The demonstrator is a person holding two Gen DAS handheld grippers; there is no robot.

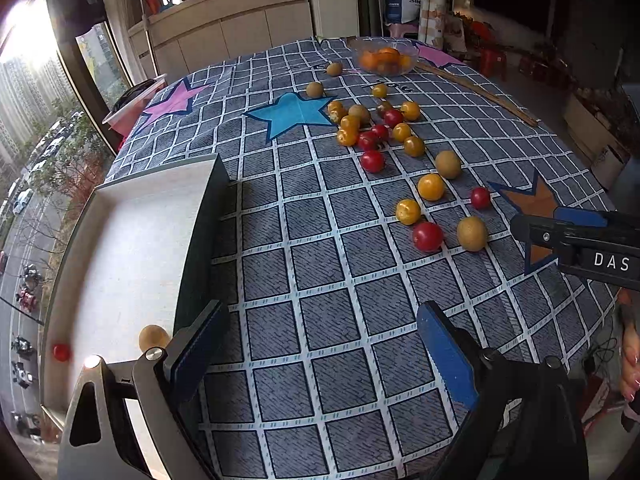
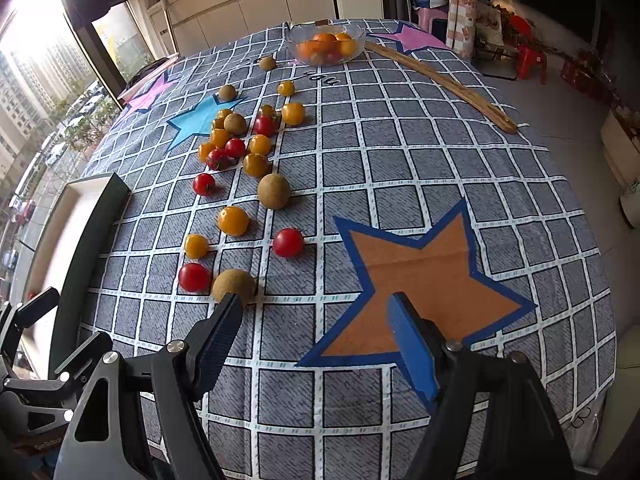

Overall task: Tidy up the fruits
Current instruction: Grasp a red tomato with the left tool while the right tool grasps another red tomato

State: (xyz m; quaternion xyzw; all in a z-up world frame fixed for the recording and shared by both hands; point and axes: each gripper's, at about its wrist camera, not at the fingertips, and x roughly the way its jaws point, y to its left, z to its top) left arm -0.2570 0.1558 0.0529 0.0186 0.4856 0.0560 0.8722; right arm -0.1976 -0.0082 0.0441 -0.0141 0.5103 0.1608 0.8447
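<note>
Sunlit window (image 1: 28,80), beige cabinets (image 1: 224,36), red stool (image 2: 530,62), grey floor (image 2: 560,92)

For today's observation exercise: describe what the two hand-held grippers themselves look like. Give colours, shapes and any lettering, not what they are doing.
Each gripper has two flat fingers with ridged blue pads on dark angular arms joined by silver bolts. The left gripper has a pale grey metal frame on one side and black on the other. The right gripper is black all over; seen from the left wrist camera, its body carries white letters "DAS".
</note>
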